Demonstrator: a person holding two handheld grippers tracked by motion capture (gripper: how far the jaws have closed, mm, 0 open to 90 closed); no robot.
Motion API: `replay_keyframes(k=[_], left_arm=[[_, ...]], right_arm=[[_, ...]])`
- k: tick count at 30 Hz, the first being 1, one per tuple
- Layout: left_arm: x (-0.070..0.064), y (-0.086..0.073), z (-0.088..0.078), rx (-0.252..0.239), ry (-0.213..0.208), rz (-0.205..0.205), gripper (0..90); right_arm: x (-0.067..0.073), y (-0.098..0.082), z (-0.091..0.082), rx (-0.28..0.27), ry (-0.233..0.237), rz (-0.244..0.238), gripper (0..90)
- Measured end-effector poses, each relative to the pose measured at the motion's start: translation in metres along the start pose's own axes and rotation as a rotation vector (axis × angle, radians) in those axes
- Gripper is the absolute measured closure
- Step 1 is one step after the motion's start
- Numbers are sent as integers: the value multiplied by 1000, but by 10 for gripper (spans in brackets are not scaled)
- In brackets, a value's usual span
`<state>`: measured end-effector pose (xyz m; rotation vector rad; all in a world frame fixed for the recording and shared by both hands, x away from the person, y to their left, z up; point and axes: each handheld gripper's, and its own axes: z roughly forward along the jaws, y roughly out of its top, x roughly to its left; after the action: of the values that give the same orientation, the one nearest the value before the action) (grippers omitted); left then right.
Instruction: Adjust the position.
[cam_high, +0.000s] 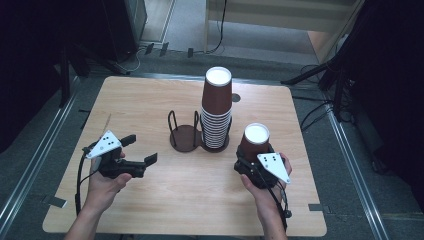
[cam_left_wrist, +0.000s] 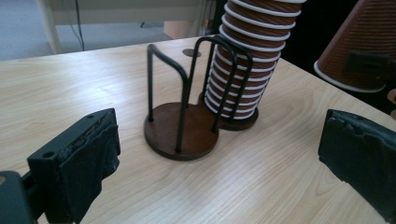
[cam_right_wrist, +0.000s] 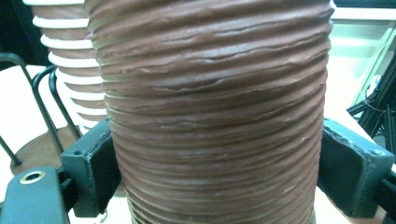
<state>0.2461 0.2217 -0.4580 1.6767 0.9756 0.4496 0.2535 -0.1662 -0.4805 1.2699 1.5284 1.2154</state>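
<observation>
Your right tool (cam_high: 255, 159) clamps an upside-down cup (cam_high: 255, 141) by its ribbed wall just right of the stack (cam_high: 217, 107), likely bound for the rack (cam_high: 185, 136), while your left tool (cam_high: 140, 150) hangs spread wide and empty over the tabletop (cam_high: 190, 200).

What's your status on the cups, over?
Left claw open, empty. Right claw shut on single brown cup, upside down. Cup stack in wire holder; nearer ring empty. Nothing in the way.

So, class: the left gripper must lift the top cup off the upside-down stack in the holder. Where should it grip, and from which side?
Grip the top cup by its ribbed wall above the stack, coming level from the left gripper side. It clears the wire holder, so open jaws fit around it.
</observation>
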Motion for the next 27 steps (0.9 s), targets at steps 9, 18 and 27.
replay_keyframes(k=[9, 18, 27], left_arm=[[-26, 7, 8, 19, -59, 31, 0], [-40, 7, 20, 46, -111, 53, 0], [-48, 7, 27, 59, -140, 75, 0]], right_arm=[[21, -7, 2, 2, 64, -99, 123], [35, -15, 6, -3, 40, -208, 119], [50, -19, 6, -23, 43, -291, 118]])
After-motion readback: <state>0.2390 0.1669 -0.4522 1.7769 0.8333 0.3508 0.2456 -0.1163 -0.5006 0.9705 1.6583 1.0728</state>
